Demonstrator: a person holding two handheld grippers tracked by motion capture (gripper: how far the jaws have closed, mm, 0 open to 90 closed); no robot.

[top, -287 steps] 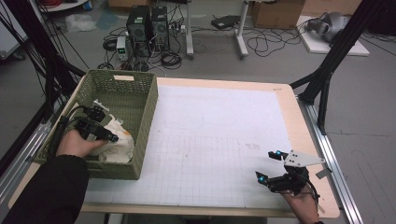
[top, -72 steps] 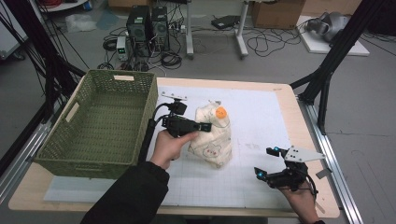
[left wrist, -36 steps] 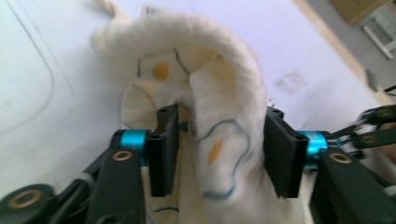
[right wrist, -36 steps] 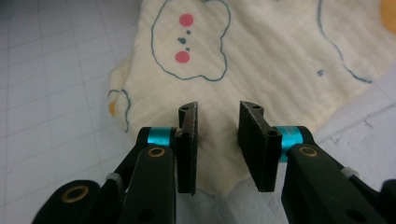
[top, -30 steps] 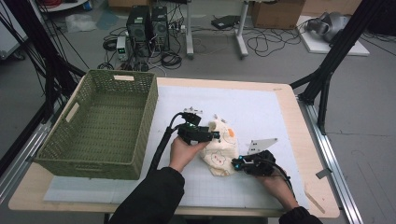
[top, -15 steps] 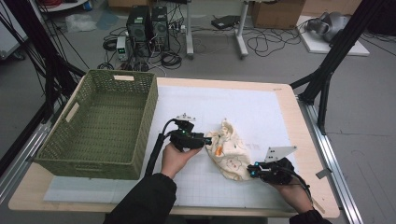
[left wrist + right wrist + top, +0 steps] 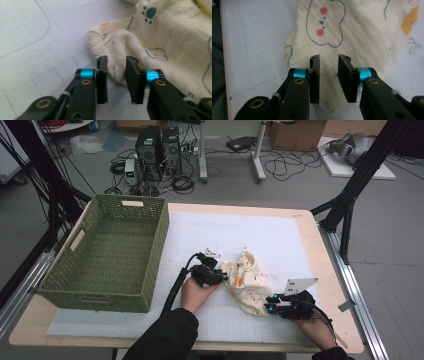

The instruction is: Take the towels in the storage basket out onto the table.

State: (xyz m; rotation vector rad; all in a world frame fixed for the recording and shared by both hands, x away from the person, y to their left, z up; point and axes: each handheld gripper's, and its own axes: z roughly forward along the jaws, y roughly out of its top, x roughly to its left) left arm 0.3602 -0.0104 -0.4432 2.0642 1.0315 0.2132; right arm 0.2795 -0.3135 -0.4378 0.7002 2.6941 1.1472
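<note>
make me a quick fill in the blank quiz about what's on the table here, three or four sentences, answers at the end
1. The cloth lies on the white mat, to the right of the green ____.
2. In the left gripper view, the cloth bears a dark blue ____ print.
3. The jaws of the left tool are ____, with the cloth's edge between them.
4. The right tool sits over the cloth's ____ corner in the high view.

Missing words: basket; paw; open; lower

Grey floor (image 7: 395, 245), tangled cables (image 7: 290, 167) — computer towers (image 7: 160, 142), black frame struts (image 7: 360, 175)
</note>
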